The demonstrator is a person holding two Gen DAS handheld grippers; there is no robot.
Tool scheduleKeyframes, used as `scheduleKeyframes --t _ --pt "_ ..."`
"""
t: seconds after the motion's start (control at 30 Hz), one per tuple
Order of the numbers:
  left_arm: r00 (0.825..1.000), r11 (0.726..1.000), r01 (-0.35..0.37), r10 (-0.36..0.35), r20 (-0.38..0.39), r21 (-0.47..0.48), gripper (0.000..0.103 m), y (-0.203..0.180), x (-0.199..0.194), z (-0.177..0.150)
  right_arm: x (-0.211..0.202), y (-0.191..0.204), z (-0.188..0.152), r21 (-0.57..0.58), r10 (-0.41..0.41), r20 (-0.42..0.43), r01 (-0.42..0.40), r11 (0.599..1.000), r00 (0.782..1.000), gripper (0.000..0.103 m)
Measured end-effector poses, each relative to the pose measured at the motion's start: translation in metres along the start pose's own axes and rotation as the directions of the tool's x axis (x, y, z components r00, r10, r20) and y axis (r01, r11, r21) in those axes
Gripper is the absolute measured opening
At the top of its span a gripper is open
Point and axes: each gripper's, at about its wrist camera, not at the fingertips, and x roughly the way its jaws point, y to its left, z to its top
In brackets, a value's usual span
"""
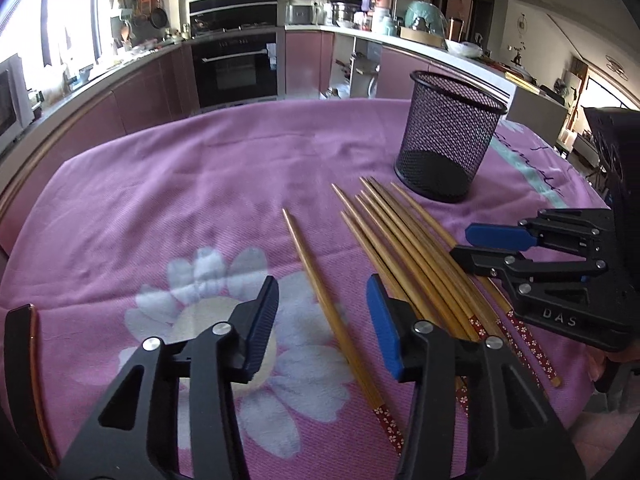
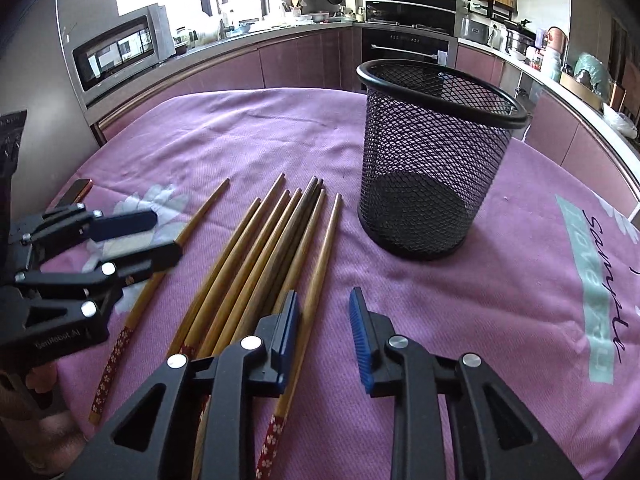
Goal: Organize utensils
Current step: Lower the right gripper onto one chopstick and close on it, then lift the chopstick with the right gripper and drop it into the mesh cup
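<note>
Several wooden chopsticks [image 1: 400,240] with red flowered ends lie side by side on a pink tablecloth [image 1: 180,200]. One chopstick [image 1: 304,256] lies apart to their left. A black mesh cup [image 1: 448,140] stands upright and empty behind them. My left gripper [image 1: 323,284] is open, and the lone chopstick runs between its fingers without touching the pads. My right gripper [image 2: 324,294] is open low over the bundle [image 2: 260,248]. The outermost chopstick [image 2: 326,240] passes between its pads, close to the left one. Each gripper also shows in the other view: the right gripper [image 1: 464,242] and the left gripper [image 2: 166,236].
The mesh cup [image 2: 432,160] stands just beyond the chopstick tips. A dark flat object with a copper edge [image 2: 78,190] lies at the cloth's left side. Behind the table run kitchen counters with an oven [image 1: 234,72] and a microwave [image 2: 116,52].
</note>
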Motion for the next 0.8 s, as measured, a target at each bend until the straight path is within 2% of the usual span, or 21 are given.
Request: scheduleKeyframes --t 0.07,0.1,0.17,0.3,0.33,0.5,0.67,0.8 --pt "0.999 1.0 0.02 -0.02 -0.026 0.002 0.039 -0.001 0.006 0.0 0.001 -0.003 0.002 0.006 0.008 -0.001 -0.007 1.0 1.0 0.021" --pt "0.999 1.0 0.025 -0.025 -0.039 0.001 0.035 -0.002 0.008 -0.001 0.003 -0.004 0.004 0.012 0.011 -0.002 -0.011 1.0 1.0 0.018" --pt "0.999 1.0 0.015 -0.014 -0.041 0.007 0.032 -0.003 0.011 0.0 0.004 -0.006 0.006 0.022 0.026 -0.004 -0.025 0.999 1.0 0.008" --pt "0.999 1.0 0.021 -0.021 -0.043 -0.009 0.02 -0.001 0.011 0.001 0.004 -0.008 0.007 0.037 0.035 0.004 -0.036 0.999 0.999 0.005" --pt "0.999 1.0 0.021 -0.022 -0.042 -0.014 0.014 -0.001 0.011 0.002 0.004 -0.008 0.007 0.041 0.036 0.007 -0.036 0.999 0.999 0.005" --pt "0.999 0.998 0.026 -0.028 -0.032 -0.051 0.008 0.004 0.009 0.003 -0.005 -0.015 0.008 0.06 0.042 0.039 -0.044 0.997 0.998 0.005" --pt "0.999 0.997 0.046 -0.046 0.005 -0.059 0.007 0.006 -0.004 0.008 -0.024 -0.016 0.012 0.048 0.073 0.098 -0.078 0.996 0.993 0.005" --pt "0.994 0.993 0.097 -0.094 0.053 -0.062 0.007 0.009 -0.025 0.018 -0.048 -0.019 0.018 0.038 0.1 0.168 -0.108 0.993 0.981 0.005"
